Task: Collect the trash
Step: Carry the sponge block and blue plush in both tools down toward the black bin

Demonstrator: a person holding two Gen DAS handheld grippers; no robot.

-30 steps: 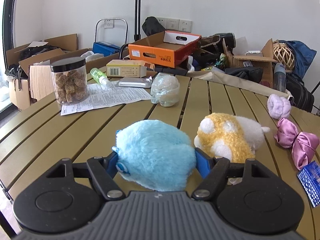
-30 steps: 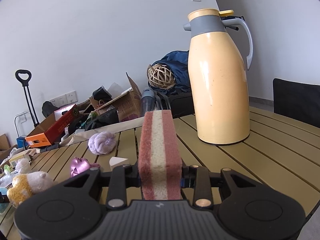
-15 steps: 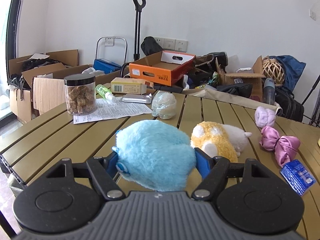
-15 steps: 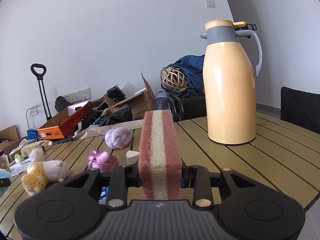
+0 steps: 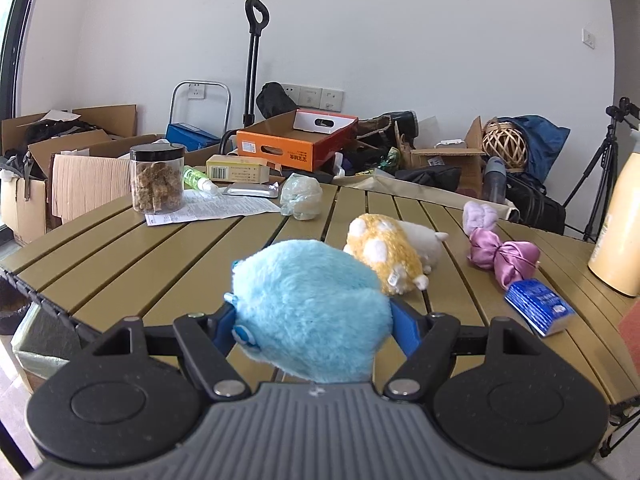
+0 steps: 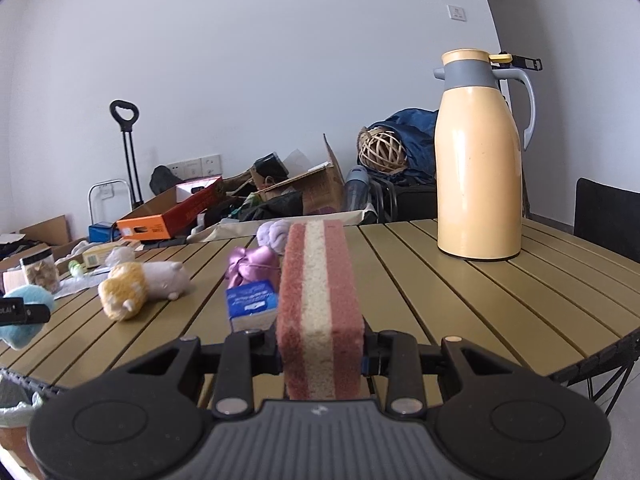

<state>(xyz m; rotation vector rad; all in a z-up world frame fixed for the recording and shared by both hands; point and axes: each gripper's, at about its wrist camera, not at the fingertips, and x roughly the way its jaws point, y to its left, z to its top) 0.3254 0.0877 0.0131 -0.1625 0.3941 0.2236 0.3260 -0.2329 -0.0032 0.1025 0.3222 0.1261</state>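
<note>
A: so what's the left tongs doing? looks clenched to me.

B: yep, it's squeezing a fluffy blue plush toy between its blue pads, hanging over the near edge of the slatted bench. Further left on the bench a jar of brown snacks is sitting on a printed paper sheet.

A: and going right?

B: yellow and white plush hamster is lying just beyond the blue one, then a pink satin bow and a blue tissue packet.

A: right tongs?

B: gripping a pink and cream sponge on edge, above the bench. A yellow thermos jug is standing upright far right.
</note>
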